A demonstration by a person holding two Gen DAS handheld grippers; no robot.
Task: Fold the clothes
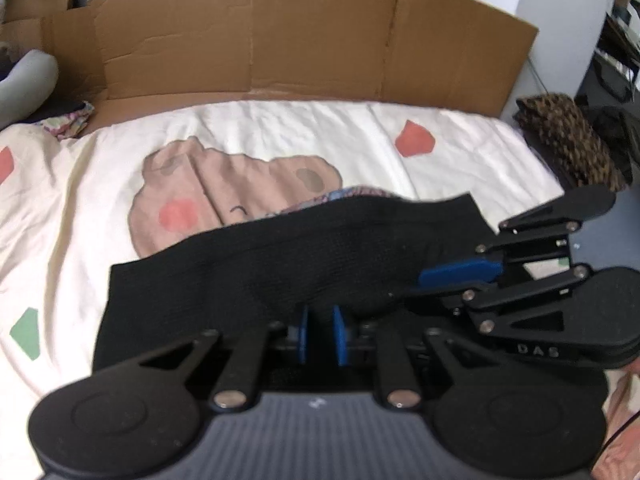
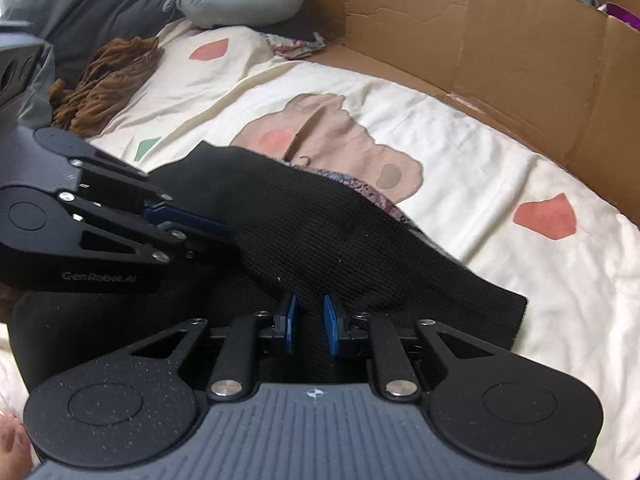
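Lying across a cream bedsheet [image 1: 280, 128] printed with a bear face, a black knit garment [image 1: 280, 252] sits in front of a flattened cardboard box [image 1: 280, 40] standing open and holding nothing visible. Left gripper [image 1: 320, 334] and right gripper [image 2: 310, 320] each pinch a raised fold of that garment, blue pads narrowly apart with cloth between.

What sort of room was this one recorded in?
Most likely a bedroom: the work surface looks like a bed with a cartoon-print sheet, a grey neck pillow lies at one end, and loose clothes such as a black knit garment lie on it.
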